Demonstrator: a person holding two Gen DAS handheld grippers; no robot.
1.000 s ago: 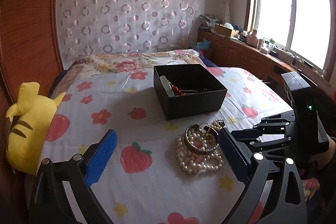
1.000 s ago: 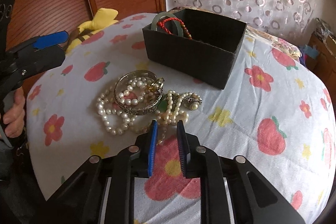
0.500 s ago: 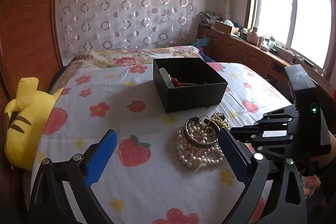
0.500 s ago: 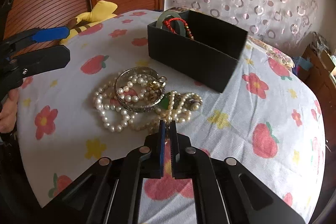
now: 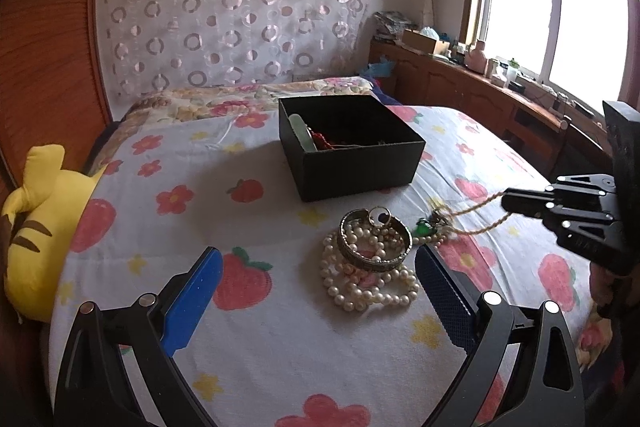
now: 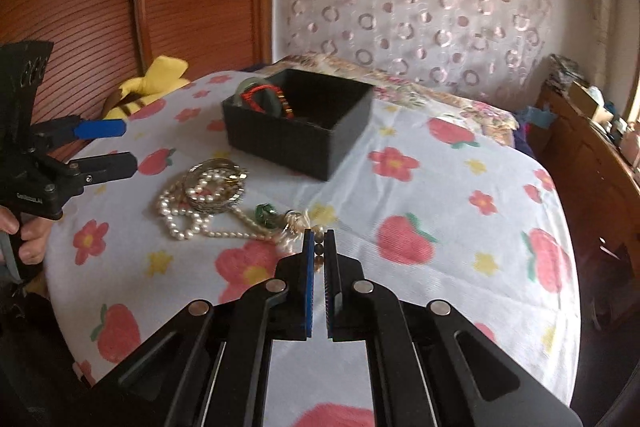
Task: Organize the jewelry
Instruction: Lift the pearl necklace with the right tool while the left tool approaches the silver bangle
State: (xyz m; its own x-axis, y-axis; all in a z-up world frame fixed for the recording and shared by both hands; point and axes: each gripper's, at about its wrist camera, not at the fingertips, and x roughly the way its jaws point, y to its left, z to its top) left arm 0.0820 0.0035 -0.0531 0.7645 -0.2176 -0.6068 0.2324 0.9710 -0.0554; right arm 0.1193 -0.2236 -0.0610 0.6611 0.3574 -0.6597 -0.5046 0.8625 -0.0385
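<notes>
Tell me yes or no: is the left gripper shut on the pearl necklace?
No, the left gripper stands wide open, its fingers either side of the pearl necklace, which lies on the bedspread.

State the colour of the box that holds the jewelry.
Black: the box shows best in the left wrist view.

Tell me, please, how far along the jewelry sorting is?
Partly done: a green bangle and red beads sit in the box. The right gripper is shut on a bead chain. The pearls and metal bangle remain on the bed.
</notes>
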